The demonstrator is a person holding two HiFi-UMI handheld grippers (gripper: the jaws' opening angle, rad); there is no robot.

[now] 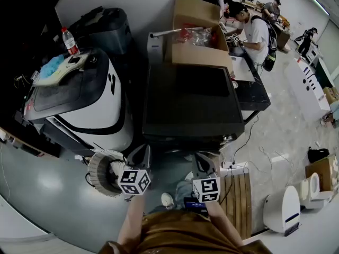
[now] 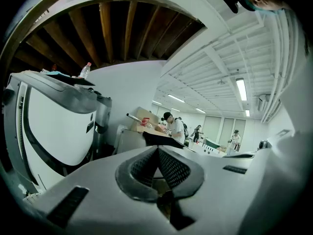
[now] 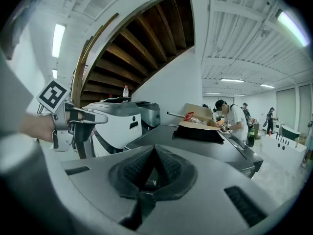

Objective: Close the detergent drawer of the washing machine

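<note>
A: Drawer, where is it?
B: Can't pick it out. The dark washing machine (image 1: 193, 97) stands right in front of the person, lid down, with its front face in shadow — no drawer shows in any view. It could even belong to the white machine (image 1: 79, 102) just beside it on the left.
A: Claws?
B: Left gripper (image 1: 142, 155) and right gripper (image 1: 201, 162) are both low near the body, short of the machine. Jaws pressed together on each, nothing between them.
A: Step?
B: Approach, I'd say, push not begun. Best done with one closed tip set flat on the middle of the drawer front, pushing straight in — off-centre it may jam.
A: Clutter?
B: Bottle (image 1: 69, 40) on the white machine, cardboard box (image 1: 193, 30) behind. Neither in the way.
</note>
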